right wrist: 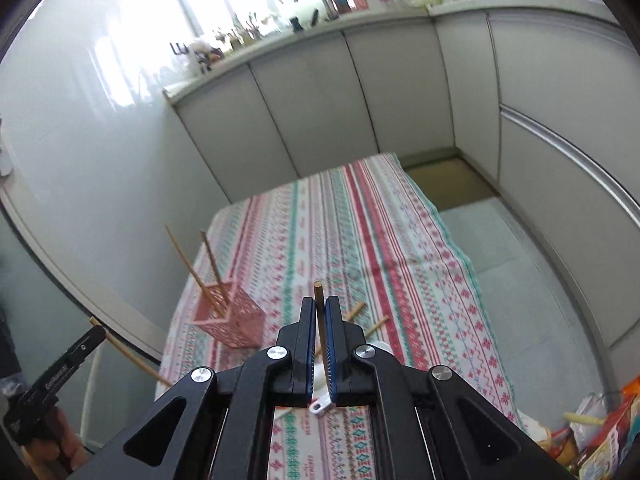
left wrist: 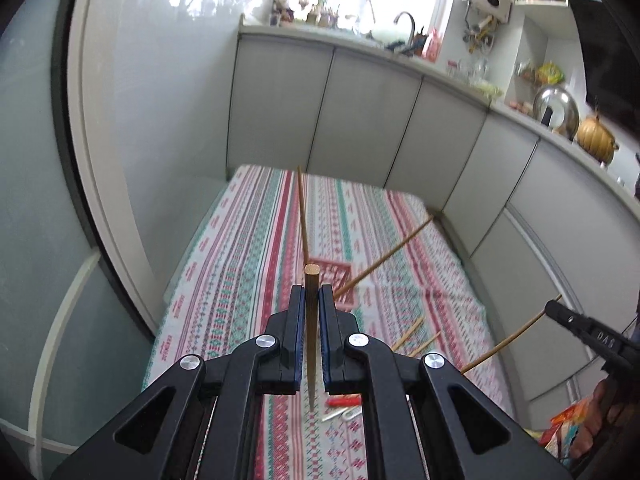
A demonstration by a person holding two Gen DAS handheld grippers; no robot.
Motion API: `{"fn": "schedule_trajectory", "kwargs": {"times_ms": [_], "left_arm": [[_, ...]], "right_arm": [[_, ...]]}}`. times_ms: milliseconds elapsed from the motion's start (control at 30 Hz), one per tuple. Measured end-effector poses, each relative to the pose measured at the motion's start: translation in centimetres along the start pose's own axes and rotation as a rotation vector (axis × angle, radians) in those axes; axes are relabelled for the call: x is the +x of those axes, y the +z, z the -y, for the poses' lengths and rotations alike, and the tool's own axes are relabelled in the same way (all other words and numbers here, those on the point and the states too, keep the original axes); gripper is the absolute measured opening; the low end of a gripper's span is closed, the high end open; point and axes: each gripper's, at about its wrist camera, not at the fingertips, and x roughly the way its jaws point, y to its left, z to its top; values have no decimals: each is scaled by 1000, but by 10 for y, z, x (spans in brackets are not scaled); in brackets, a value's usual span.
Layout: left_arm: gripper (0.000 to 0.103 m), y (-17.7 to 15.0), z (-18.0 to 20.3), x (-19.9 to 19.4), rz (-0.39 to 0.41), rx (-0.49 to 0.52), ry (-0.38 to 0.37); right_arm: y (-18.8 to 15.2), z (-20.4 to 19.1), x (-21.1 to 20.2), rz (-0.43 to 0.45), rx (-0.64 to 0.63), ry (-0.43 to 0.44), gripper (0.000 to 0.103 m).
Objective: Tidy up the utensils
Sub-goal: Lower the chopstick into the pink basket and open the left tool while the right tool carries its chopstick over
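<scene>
While your left gripper is clamped on a chopstick, its blue-padded fingers press the stick from both sides, and the blunt round end pokes out past the fingertips while the tapered tip hangs below toward the cloth. The wood is brown with a paler cut face at the top. Your right gripper is likewise closed on a second chopstick, a thinner-looking brown stick whose end rises just above the pads.

Just beyond your right tool, two more loose chopsticks lie on the striped tablecloth, and a white utensil shows beneath the fingers. From the left wrist view, a red-handled utensil lies on the cloth under the fingers.

Farther out, to the left in the right wrist view, a pink mesh basket stands tilted on the cloth, with two chopsticks leaning upright inside it. Beyond the table run grey cabinets, with a faucet on the counter.
</scene>
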Motion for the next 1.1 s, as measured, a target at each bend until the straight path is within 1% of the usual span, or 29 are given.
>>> {"fn": "schedule_trajectory", "kwargs": {"times_ms": [100,300,433,567,667,867,933,1100], "left_arm": [[7,11,2,-12,74,-24,-11],[6,38,10,-33,239,-44,15],[6,51,11,-36,294,-69,17],[6,63,8,-30,307,-107,7],[6,70,8,-18,311,-118,13],[6,74,14,29,310,-70,70],[6,73,17,48,291,-50,81],[6,68,23,87,236,-23,75]], "right_arm": [[8,-11,-4,34,-9,30,5],[20,-24,-3,68,-21,71,5],[24,-30,-1,82,-22,95,5],[28,-33,1,92,-17,117,5],[30,-34,3,95,-13,129,5],[35,-32,9,98,-5,140,5],[36,-31,12,96,-4,140,5],[38,-29,18,90,1,142,5]]}}
